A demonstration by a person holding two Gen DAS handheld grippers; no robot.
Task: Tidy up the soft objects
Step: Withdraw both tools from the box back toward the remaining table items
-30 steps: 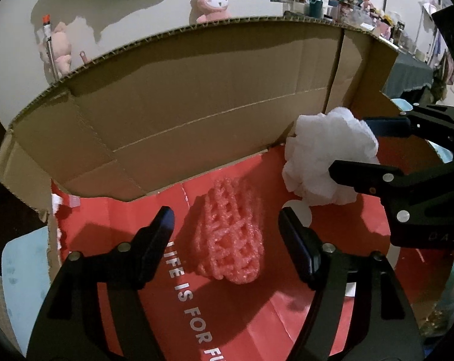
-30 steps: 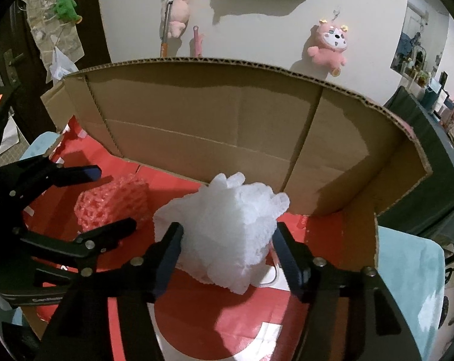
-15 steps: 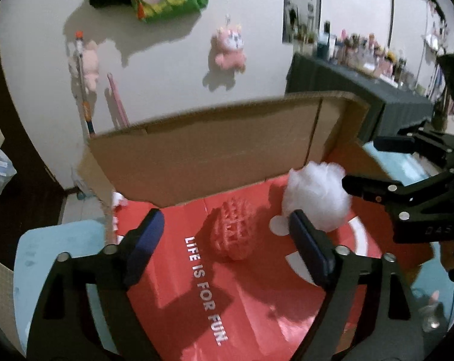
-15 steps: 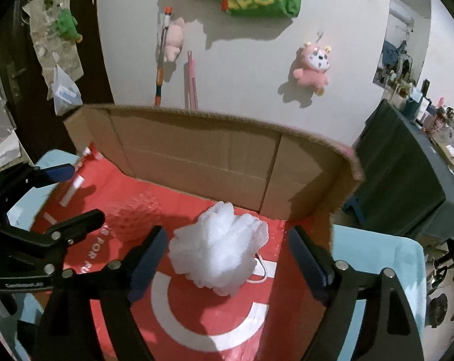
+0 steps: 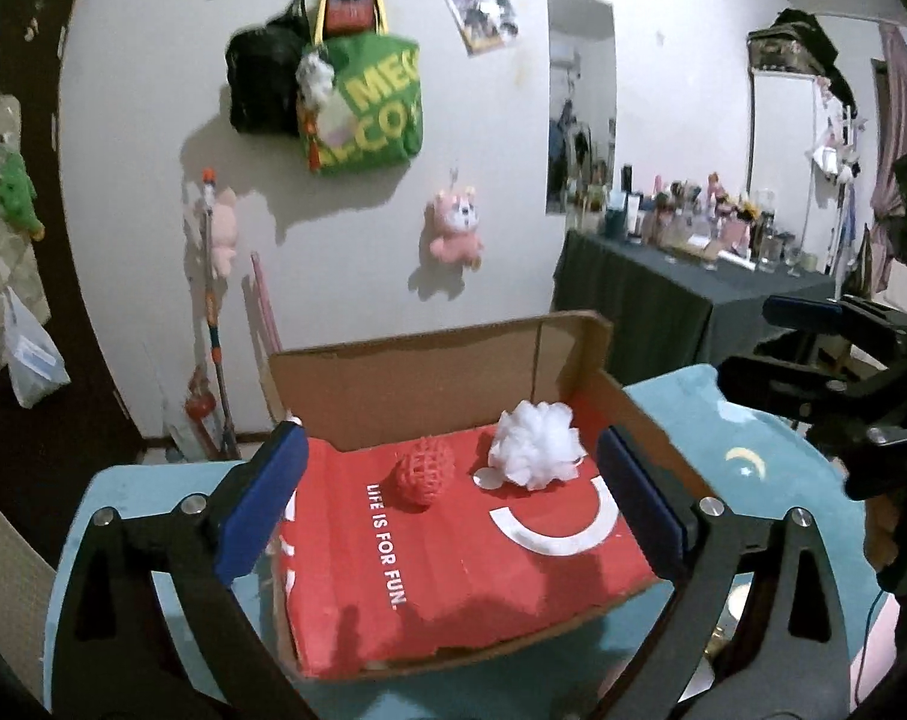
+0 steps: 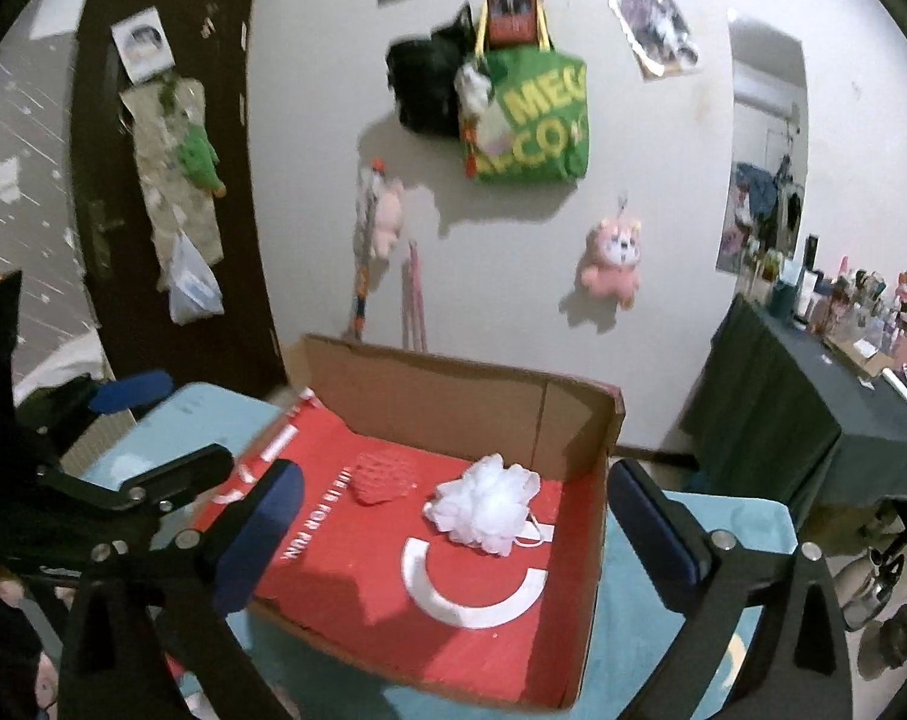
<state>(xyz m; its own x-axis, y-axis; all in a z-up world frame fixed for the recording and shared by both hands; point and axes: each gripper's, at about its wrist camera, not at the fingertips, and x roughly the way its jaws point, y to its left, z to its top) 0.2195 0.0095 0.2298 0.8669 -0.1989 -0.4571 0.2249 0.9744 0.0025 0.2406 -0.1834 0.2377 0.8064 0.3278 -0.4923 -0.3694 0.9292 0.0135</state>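
Note:
A red mesh foam piece and a white bath pouf lie side by side near the back wall of a cardboard box with a red printed floor. They also show in the right wrist view, mesh and pouf. My left gripper is open and empty, held well back above the box's front. My right gripper is open and empty, also drawn back above the box. The right gripper also shows in the left wrist view.
The box sits on a light blue table. A dark-clothed table with bottles stands at the right. Bags and plush toys hang on the wall. A dark door is at the left.
Both grippers have pulled back and up out of the box, open and empty. The mesh piece and the pouf stay on the box floor.

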